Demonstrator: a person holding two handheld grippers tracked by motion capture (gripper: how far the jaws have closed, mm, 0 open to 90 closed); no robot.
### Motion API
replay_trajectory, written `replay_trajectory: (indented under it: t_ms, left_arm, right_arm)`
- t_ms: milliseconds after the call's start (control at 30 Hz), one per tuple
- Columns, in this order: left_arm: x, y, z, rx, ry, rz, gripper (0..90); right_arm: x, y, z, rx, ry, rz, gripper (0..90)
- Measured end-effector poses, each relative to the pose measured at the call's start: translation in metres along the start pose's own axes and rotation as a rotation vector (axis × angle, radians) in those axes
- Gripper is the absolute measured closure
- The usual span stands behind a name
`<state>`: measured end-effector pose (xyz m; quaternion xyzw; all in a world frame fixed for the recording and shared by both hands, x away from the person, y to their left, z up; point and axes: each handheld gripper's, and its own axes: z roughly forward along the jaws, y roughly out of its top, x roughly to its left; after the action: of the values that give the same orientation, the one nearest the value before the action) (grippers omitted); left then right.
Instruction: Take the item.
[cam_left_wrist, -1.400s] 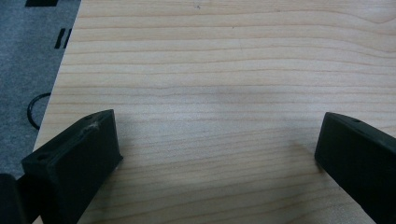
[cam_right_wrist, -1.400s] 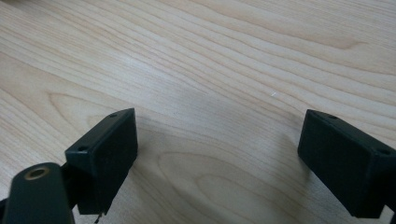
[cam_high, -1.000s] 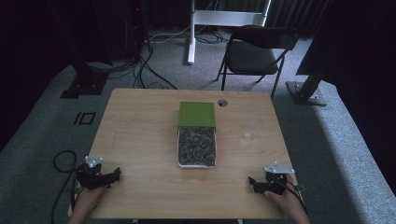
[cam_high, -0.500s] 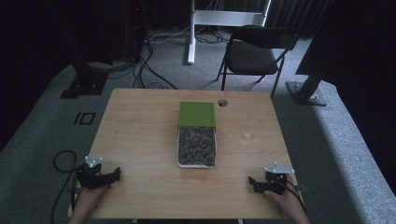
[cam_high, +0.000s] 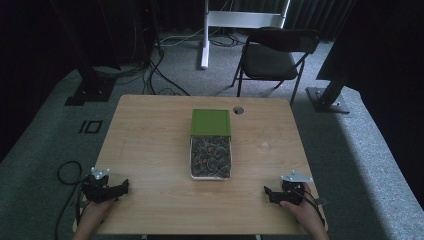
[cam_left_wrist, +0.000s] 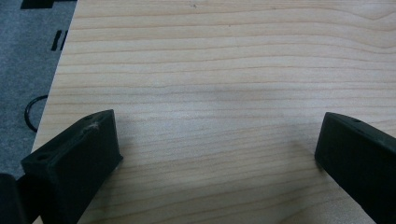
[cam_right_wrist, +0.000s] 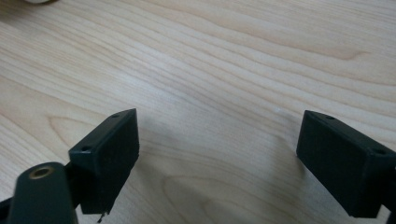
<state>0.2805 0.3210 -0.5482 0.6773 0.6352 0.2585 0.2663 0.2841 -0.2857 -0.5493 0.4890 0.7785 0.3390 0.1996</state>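
Note:
A white tray (cam_high: 191, 159) packed with several small dark pieces sits in the middle of the wooden table (cam_high: 150, 145); a green lid (cam_high: 211, 122) lies against its far end. My left gripper (cam_high: 122, 188) rests near the table's front left corner, held by a hand, and it is open with bare wood between its jaws (cam_left_wrist: 217, 135). Close to the front right corner, my right gripper (cam_high: 267, 193) is held low over the table, also open on nothing (cam_right_wrist: 217, 140). Both grippers are well apart from the tray.
A round cable hole (cam_high: 238, 110) lies in the table's far edge. A black folding chair (cam_high: 272, 55) stands behind the table, next to a white stand (cam_high: 205, 35). Dark frame feet (cam_high: 325, 100) and cables (cam_high: 155, 75) lie on the grey carpet.

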Motion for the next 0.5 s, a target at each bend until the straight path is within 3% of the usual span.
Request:
replay_trajectory:
  t_ms: [500]
  left_arm:
    - [0.0, 0.0, 0.0, 0.0, 0.0, 0.0, 0.3]
  right_arm:
    - [0.001, 0.02, -0.009, -0.041, 0.008, 0.001, 13.5]
